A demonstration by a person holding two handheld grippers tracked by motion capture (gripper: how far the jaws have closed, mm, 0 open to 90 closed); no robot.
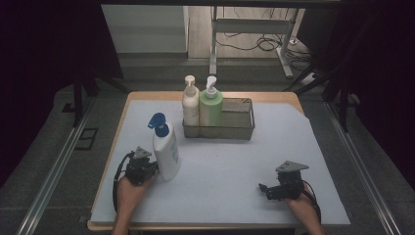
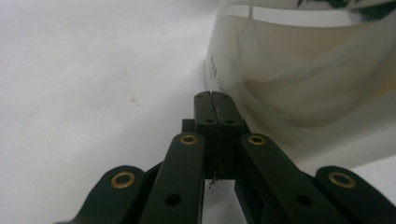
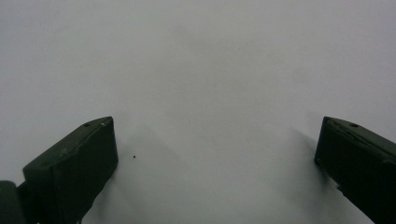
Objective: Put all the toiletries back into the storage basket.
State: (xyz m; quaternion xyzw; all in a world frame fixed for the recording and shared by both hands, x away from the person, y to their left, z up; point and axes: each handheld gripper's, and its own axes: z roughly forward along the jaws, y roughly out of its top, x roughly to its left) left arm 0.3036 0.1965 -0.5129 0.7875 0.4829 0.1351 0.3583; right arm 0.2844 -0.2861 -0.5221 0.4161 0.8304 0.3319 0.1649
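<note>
— Where the white plastic pump bottle with the blue nozzle (image 1: 165, 152) stands, near the table's left edge (image 1: 110, 166), what is around it?
— Just beside it, the left gripper (image 1: 152, 169), jaws pressed together on nothing. Its own view shows small print on the bottle (image 2: 299, 74), too blurred to read.
— Farther out?
— A grey wire mesh basket (image 1: 240, 122) toward the far edge holds a cream pump bottle (image 1: 190, 105) and a green one (image 1: 211, 108). The right gripper (image 1: 266, 188), jaws apart, rests near the front right corner.

bottle (image 2: 317, 79) top cut off
</note>
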